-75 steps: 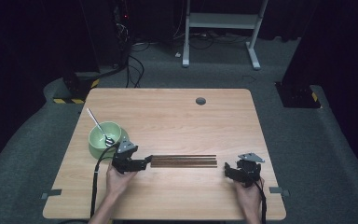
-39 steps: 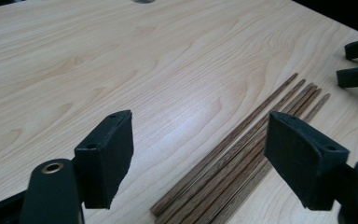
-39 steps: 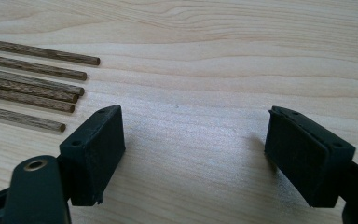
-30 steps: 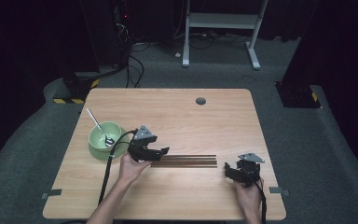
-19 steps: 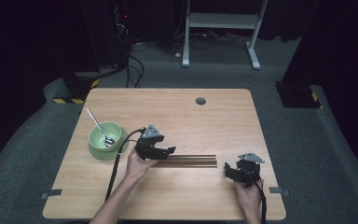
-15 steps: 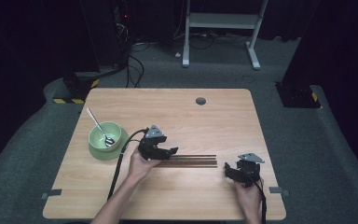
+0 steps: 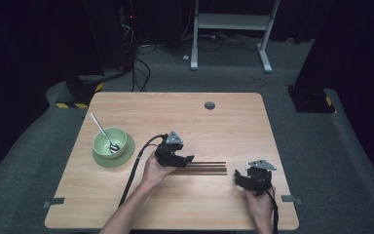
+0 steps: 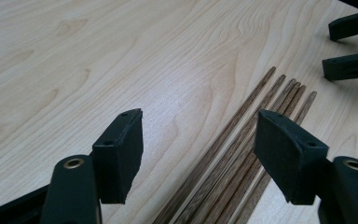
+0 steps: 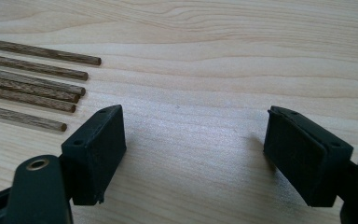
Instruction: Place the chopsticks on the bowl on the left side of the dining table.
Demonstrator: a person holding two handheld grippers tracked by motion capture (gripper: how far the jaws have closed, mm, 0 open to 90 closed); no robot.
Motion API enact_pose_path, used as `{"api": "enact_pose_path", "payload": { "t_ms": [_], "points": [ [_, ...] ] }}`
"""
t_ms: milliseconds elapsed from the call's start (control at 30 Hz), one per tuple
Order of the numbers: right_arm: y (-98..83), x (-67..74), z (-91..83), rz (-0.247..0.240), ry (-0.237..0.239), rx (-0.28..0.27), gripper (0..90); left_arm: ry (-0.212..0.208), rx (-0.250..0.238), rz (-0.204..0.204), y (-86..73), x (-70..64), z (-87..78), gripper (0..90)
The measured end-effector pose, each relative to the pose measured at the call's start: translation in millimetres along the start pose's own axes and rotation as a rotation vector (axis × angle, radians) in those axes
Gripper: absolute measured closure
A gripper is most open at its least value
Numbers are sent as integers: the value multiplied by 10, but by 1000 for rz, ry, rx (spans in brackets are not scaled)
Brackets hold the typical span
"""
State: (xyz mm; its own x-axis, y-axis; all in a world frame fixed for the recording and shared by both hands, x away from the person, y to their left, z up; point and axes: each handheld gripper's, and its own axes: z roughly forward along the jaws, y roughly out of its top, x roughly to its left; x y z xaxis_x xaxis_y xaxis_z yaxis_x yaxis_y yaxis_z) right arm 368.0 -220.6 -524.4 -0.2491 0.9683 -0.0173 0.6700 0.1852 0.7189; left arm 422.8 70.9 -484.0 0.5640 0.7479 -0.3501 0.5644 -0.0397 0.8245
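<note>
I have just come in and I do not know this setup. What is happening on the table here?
A person holds a gripper in each hand at a wooden table. The left gripper hovers, jaws open, over one end of a row of thin wooden sticks. The right gripper, also open, waits by the other end, holding nothing. A green bowl with a spoon stands to the left.

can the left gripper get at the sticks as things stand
Probably yes: the left gripper is open right over the sticks, nothing lies between, and the right gripper sits clear of their far ends.
</note>
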Motion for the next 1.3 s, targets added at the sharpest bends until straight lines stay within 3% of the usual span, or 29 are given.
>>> {"api": "enact_pose_path", "payload": {
  "t_ms": [367,500,700,733,800,1300],
  "points": [
    [-1,0,0,-2,1,-2,207,34,44,23,-106,-12,203,332],
    [0,-1,0,-4,1,-2,207,54,80,56,-142,-4,249,361],
    [0,-2,0,-8,3,-4,212,67,88,49,-167,1,311,413],
    [0,-2,0,-8,3,-4,213,70,77,34,-173,-9,326,419],
    [-1,-1,0,-8,3,-4,213,69,93,57,-174,9,326,431],
    [-1,-1,-1,-9,4,-4,215,84,101,55,-220,29,367,464]
  ]
}}
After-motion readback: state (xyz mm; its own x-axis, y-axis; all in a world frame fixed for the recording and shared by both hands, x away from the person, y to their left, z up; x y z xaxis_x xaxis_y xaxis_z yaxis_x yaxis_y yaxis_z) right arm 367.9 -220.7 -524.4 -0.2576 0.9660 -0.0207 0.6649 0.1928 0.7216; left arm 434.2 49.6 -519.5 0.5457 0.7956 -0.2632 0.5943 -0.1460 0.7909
